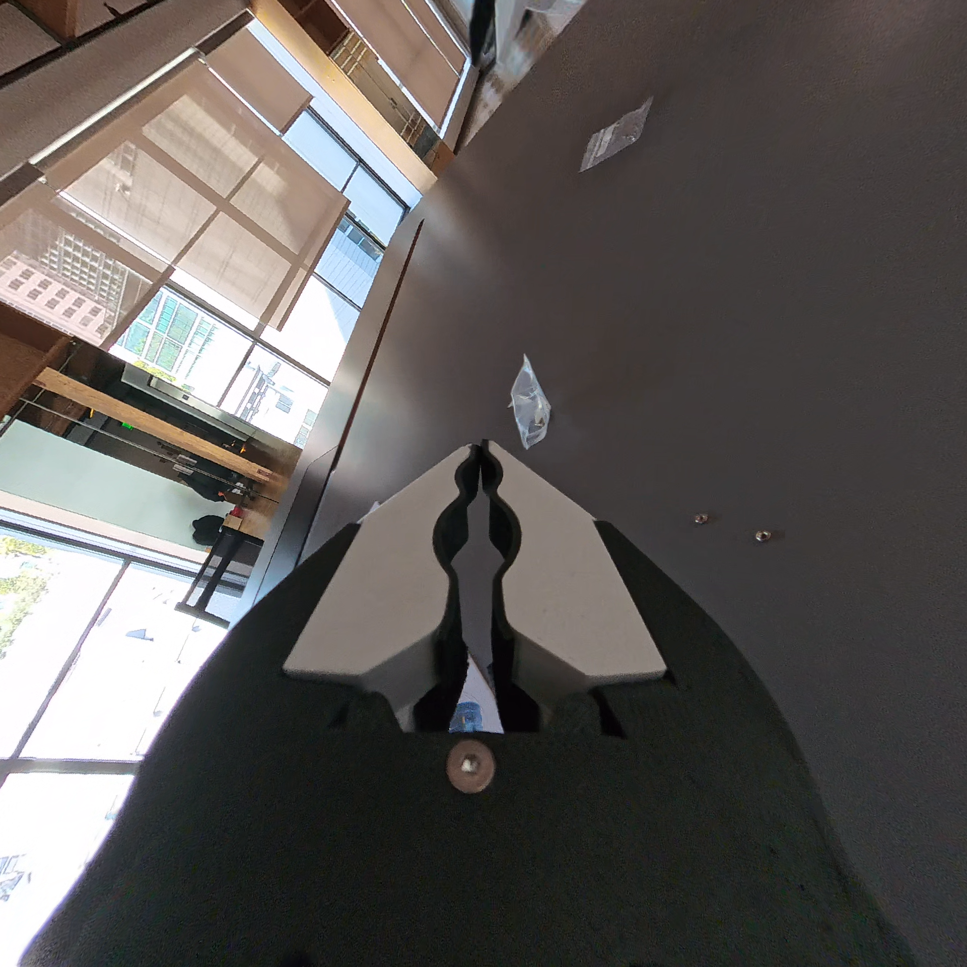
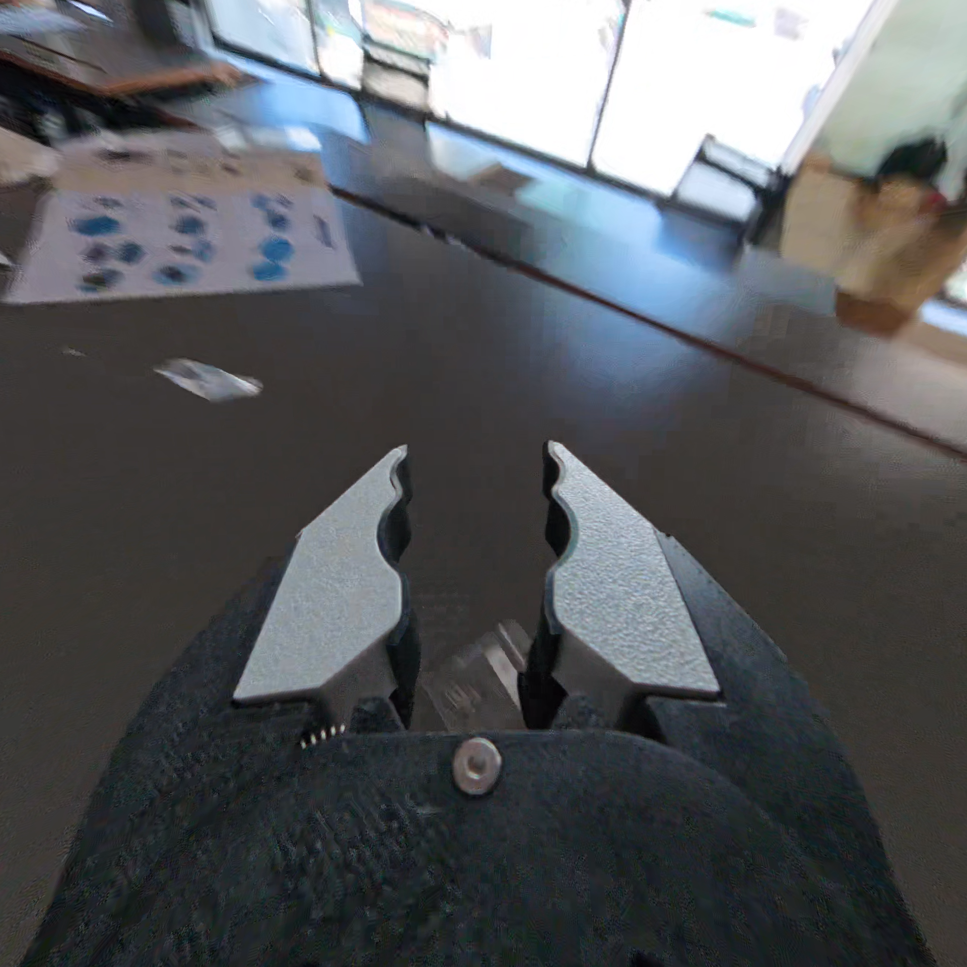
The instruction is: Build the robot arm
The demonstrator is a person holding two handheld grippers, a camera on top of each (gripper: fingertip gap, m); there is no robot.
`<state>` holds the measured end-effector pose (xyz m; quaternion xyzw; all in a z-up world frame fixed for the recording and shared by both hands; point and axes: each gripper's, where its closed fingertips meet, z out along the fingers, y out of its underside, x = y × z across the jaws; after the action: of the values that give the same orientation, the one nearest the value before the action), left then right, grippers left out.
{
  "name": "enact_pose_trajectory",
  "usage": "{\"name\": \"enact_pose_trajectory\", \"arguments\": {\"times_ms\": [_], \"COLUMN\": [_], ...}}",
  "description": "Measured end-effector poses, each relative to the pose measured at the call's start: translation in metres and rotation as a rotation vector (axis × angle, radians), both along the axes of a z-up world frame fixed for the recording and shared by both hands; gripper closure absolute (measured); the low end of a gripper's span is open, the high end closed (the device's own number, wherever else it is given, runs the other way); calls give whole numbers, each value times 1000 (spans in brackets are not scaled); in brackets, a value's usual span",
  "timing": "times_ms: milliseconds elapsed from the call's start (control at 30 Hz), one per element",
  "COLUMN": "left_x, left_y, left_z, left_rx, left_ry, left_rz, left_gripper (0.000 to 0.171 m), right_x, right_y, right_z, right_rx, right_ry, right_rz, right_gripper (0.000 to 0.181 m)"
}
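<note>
Over the dark tabletop (image 1: 732,314) our left gripper (image 1: 481,445) has its tips pinched together with nothing between them; a small clear plastic bag (image 1: 531,403) sits just beyond, two tiny metal nuts (image 1: 700,518) off to the side; our right gripper (image 2: 476,460) is spread wide and empty, a blurry clear bag (image 2: 471,675) beneath it; a printed sheet (image 2: 183,246) lies farther off.

My left gripper (image 1: 481,445) is rolled sideways, fingertips pressed together; my right gripper (image 2: 476,455) sits level, jaws parted.
</note>
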<state>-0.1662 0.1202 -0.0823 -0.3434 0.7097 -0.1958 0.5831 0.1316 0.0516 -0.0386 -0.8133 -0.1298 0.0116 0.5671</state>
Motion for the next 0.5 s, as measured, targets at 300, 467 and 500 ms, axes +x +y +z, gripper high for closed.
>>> {"name": "enact_pose_trajectory", "arguments": {"times_ms": [300,467,500], "left_x": [-5,-5,-4], "left_y": [22,21,21], "left_z": [-8,-10,-10], "left_rx": [-25,6,8], "left_ry": [28,40,40], "left_rz": [79,74,74], "left_gripper": [171,171,171], "right_x": [-228,-225,-223], "right_y": [50,72,78], "right_z": [-67,-95,-93], "right_rx": [-198,-168,-140], "right_ry": [-565,-890,-938], "right_rz": [615,576,547], "right_gripper": [143,145,148]}}
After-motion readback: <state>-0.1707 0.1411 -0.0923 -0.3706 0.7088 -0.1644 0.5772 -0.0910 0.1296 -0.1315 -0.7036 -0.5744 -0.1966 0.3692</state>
